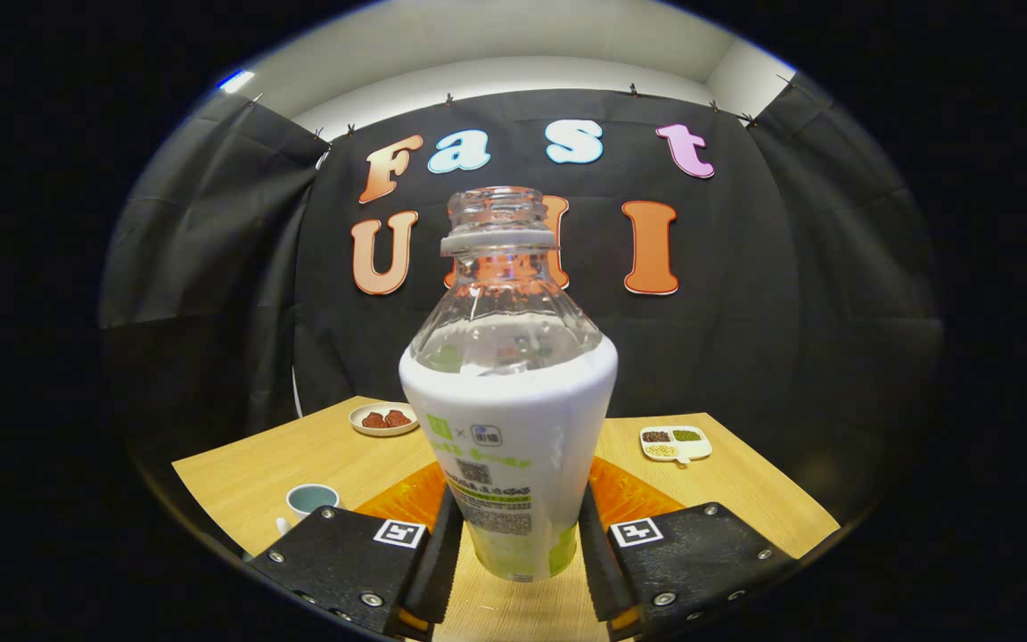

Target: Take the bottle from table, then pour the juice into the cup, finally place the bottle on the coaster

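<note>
Bottle (508,419) upright between clamping jaws

The uncapped clear bottle (508,392) with a white label sleeve is standing upright between the tool (511,544) fingers, which are pressing its sides. A pale cup (312,499) is sitting left of the bottle.

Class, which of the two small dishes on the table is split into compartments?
The white dish beyond the right finger; the round plate is undivided.
</note>
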Motion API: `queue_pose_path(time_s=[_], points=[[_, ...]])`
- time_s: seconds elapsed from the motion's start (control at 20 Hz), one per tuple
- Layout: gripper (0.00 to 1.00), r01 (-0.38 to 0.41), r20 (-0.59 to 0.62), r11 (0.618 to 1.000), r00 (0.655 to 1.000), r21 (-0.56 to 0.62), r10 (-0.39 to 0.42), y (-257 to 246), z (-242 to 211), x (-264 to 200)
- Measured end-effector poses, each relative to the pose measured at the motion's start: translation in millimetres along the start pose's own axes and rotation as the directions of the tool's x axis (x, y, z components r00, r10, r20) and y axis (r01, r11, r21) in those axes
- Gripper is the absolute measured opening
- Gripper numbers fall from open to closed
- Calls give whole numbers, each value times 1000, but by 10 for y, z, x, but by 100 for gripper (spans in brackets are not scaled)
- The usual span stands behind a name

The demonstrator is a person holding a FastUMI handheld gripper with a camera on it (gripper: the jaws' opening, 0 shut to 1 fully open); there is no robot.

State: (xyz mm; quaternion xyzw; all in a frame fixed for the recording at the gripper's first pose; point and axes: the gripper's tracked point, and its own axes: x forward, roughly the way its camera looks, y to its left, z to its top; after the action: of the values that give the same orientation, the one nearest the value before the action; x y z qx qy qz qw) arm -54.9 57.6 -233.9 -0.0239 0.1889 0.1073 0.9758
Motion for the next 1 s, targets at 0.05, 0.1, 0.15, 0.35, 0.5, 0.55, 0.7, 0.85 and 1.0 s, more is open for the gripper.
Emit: queue_pose_path(time_s=[0.05, 0.1, 0.15, 0.35, 0.5, 0.55, 0.7, 0.85, 1.0], points=[[61, 1, -9, 1000, 1000, -2, -1, 5, -65, 5], [61, 2, -17, 1000, 1000, -4, -2, 0, -106, 21], [61, 1, -23, 1000, 1000, -9, -1, -2, -130, 28], [61, -9, -31, 1000, 999, -14, 9, 32, -300, 60], [61, -2, -96, 1000, 995, 26, 5, 32, -709, 136], [61, 0, -119, 999, 993, 45, 5, 16, -831, 153], [61, 20, -176, 997, 984, 77, -6, -48, -1158, 258], [61, 38, -205, 996, 979, 78, -22, -98, -1347, 309], [61, 55, -211, 995, 977, 80, -37, -178, -1388, 313]])
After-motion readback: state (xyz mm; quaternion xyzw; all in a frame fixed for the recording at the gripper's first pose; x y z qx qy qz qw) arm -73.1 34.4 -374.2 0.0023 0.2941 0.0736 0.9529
